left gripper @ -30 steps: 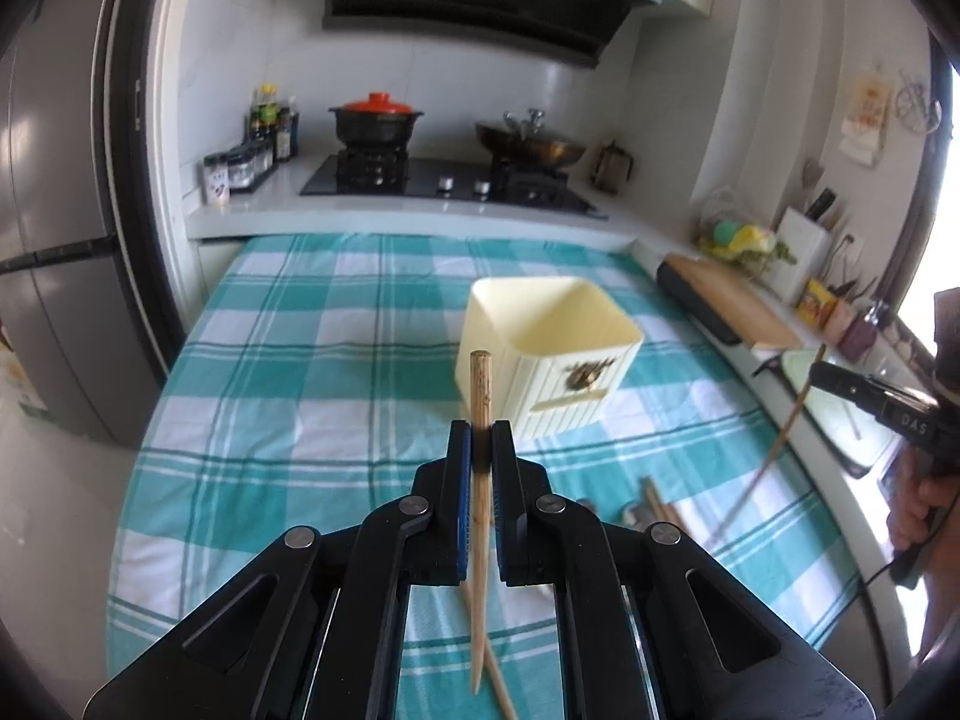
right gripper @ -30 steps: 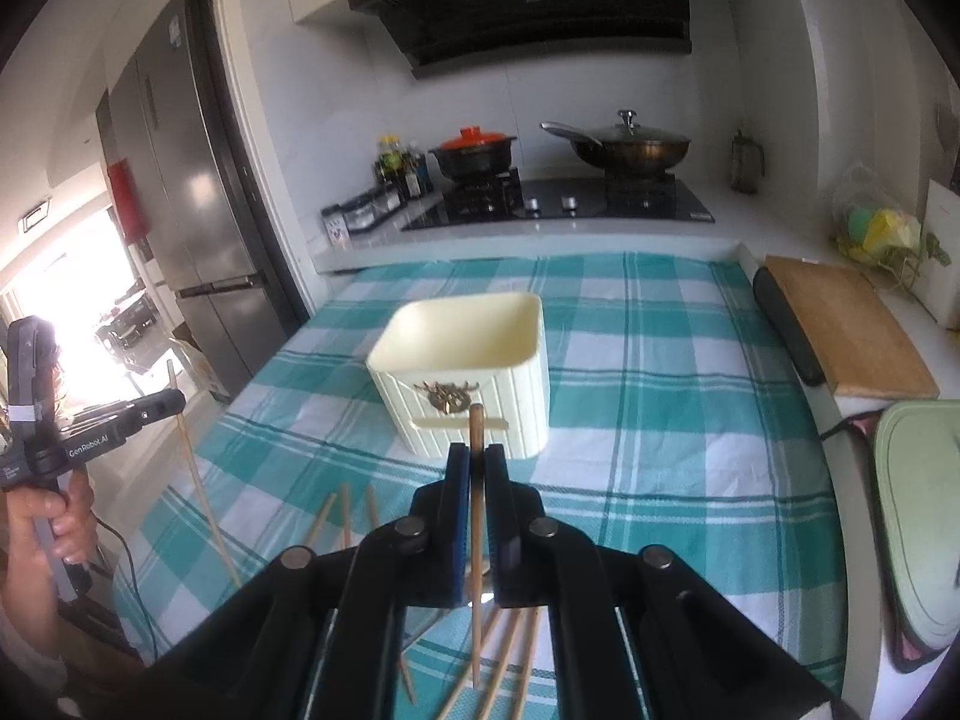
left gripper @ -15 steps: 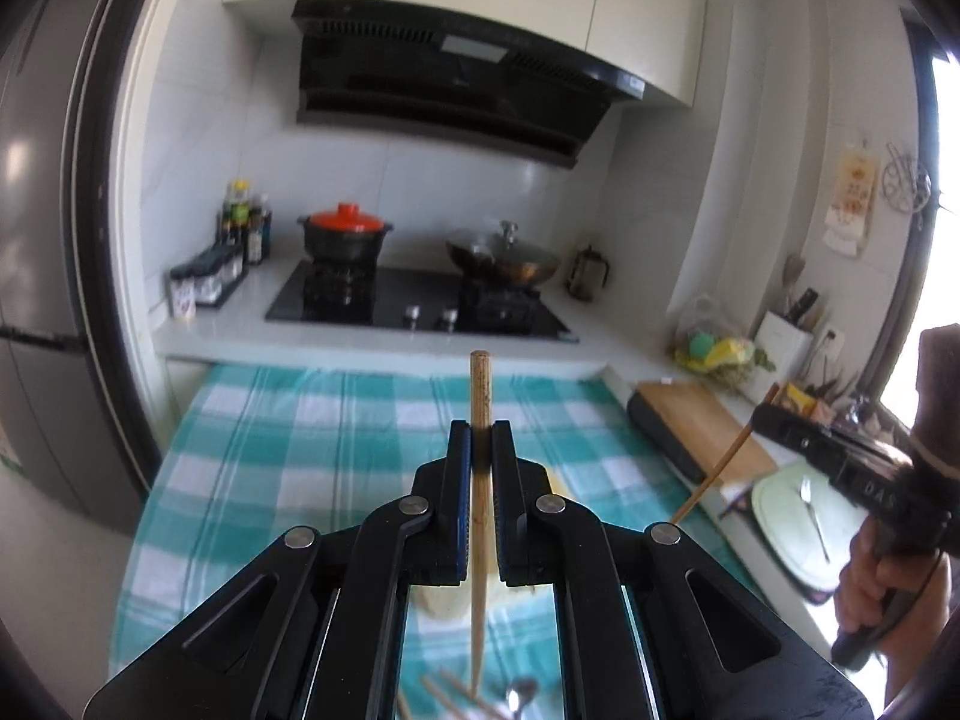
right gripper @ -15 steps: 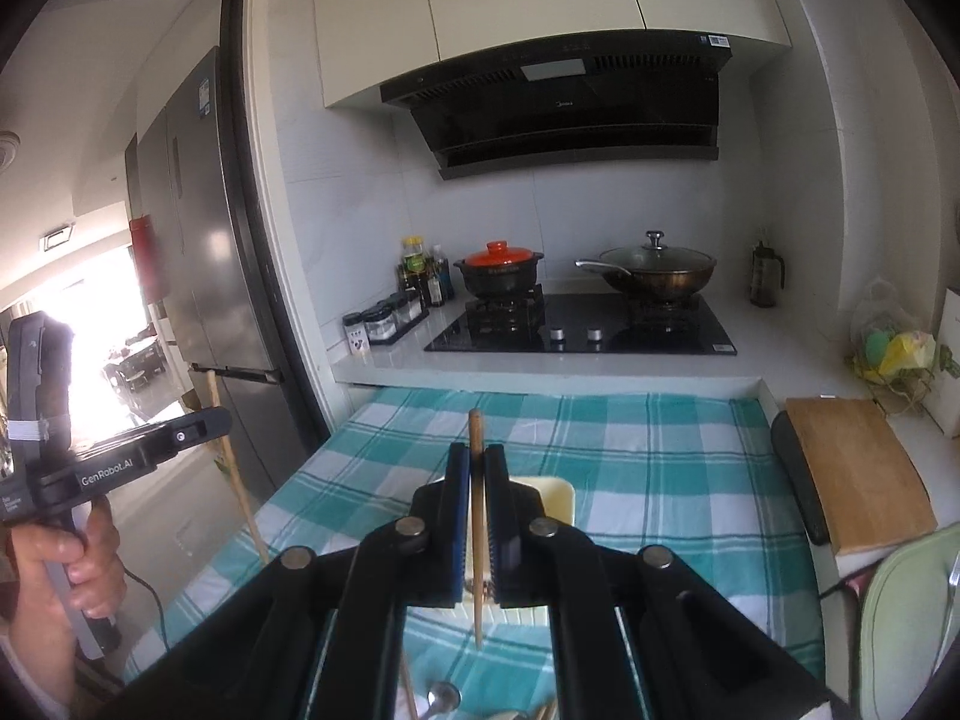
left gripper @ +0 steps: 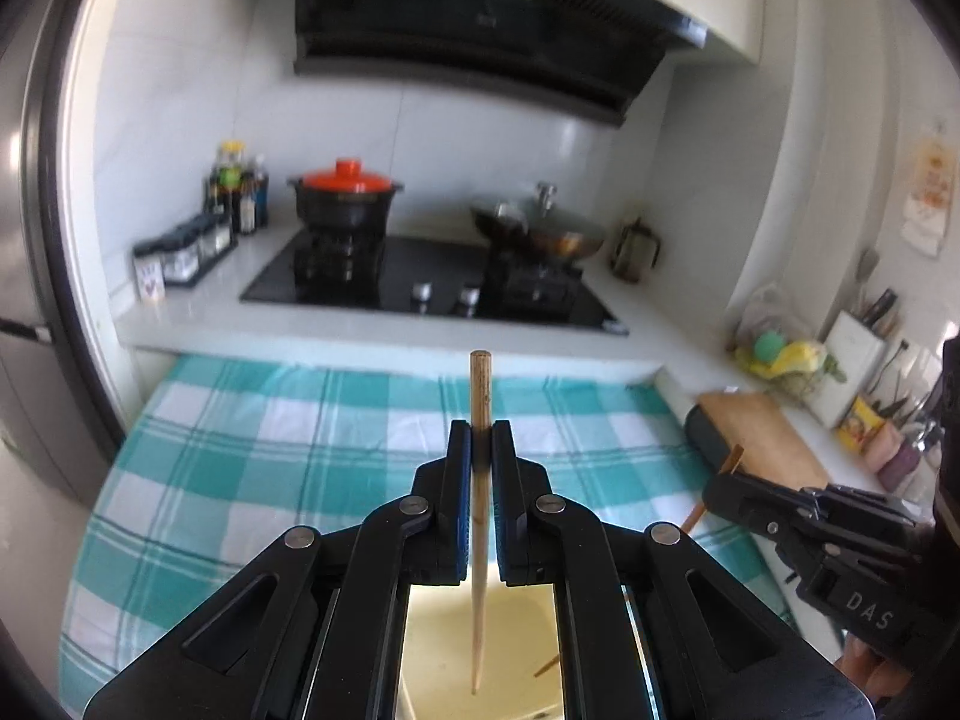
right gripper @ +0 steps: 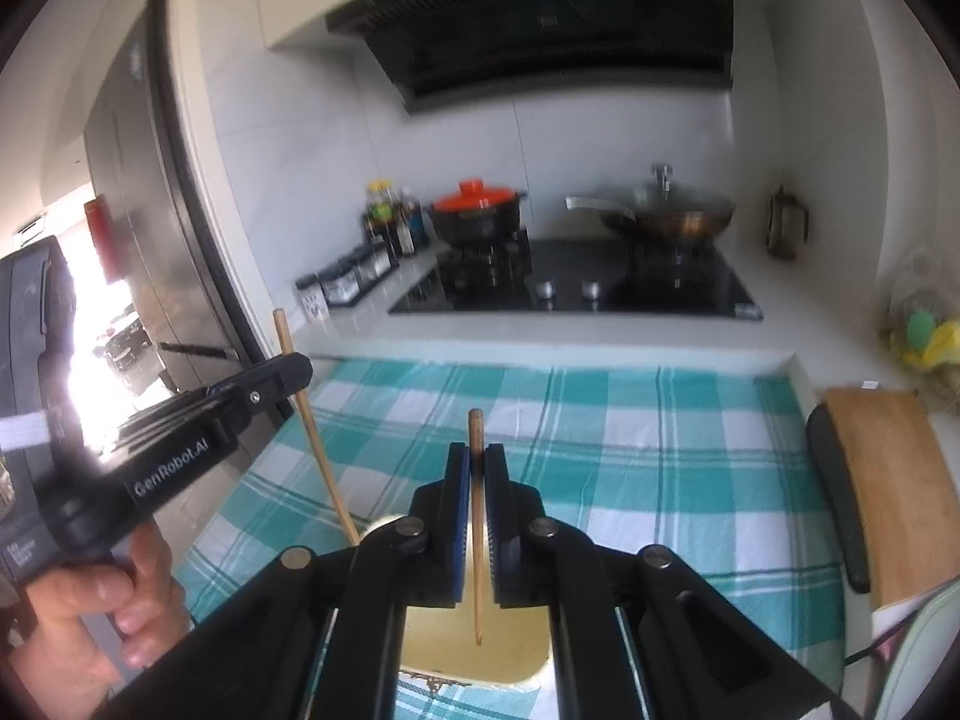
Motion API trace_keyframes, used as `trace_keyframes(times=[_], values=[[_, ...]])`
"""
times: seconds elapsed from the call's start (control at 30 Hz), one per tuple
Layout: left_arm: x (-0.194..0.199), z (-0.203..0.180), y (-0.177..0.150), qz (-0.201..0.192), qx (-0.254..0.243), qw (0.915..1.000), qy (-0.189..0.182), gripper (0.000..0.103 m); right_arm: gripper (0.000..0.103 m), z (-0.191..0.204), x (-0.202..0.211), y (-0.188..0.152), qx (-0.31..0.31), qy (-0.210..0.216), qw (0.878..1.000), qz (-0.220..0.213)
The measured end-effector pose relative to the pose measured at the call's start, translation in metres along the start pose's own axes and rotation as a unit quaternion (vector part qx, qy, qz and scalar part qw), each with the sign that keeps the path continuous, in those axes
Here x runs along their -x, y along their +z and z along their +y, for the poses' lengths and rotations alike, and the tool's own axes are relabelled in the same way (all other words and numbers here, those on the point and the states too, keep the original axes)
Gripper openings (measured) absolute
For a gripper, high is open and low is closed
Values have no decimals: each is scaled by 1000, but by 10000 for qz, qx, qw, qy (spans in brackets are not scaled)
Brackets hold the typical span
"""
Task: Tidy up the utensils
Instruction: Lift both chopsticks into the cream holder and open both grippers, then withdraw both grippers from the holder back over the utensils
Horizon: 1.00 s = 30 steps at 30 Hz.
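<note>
Spreading under everything is the checked table (left gripper: 252, 468), w/ the cream holder (right gripper: 480, 642) sitting directly below both sets of fingers, its mouth opening upward. Hanging over it, the left gripper (left gripper: 481, 444) is clamping one chopstick (left gripper: 479, 516) w/ jaws all but closed; the right gripper (right gripper: 477, 468) is pinching a second chopstick (right gripper: 477, 540) likewise. Each stick's long axis is running near upright, tips pointing down inside the holder's rim. Both look abt equally near, so release probably needs only a straight drop.
</note>
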<state>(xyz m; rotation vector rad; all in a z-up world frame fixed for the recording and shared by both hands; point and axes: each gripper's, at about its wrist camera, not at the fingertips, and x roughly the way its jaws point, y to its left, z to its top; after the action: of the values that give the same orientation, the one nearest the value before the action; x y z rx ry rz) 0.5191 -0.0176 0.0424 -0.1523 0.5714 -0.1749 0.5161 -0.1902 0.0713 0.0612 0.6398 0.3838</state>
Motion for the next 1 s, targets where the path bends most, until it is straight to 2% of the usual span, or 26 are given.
trace_keyframes(times=[0.23,0.3,0.37,0.43,0.5,0.57,0.63,0.7,0.8,1.0], values=[[-47,1,-32,653,-131,9977,91,5,5,-22,-57,-19,-278,97,9975,649],[-54,2,-37,806,-121,9966,135,9,9,-25,-65,-25,-342,82,9968,723],[-54,4,-41,863,-77,9961,169,41,10,-28,-72,-28,-394,33,9961,789],[-42,6,-45,733,-33,9971,217,62,21,-29,-74,-31,-428,-10,9957,822],[-26,8,-47,572,-8,9981,226,71,44,-29,-65,-32,-460,-61,9963,726],[-6,12,-50,442,16,9988,205,87,47,-28,-51,-34,-424,-114,9974,580],[18,15,-56,286,21,9992,270,96,48,-24,-31,-36,-294,-223,9983,445],[42,15,-67,121,-76,9994,329,96,55,-18,-8,-43,-100,-363,9988,306],[75,15,-86,121,-319,9989,305,96,60,-6,29,-59,184,-516,9985,71],[131,12,-139,280,-679,9972,126,96,62,10,96,-113,406,-736,9963,-187]])
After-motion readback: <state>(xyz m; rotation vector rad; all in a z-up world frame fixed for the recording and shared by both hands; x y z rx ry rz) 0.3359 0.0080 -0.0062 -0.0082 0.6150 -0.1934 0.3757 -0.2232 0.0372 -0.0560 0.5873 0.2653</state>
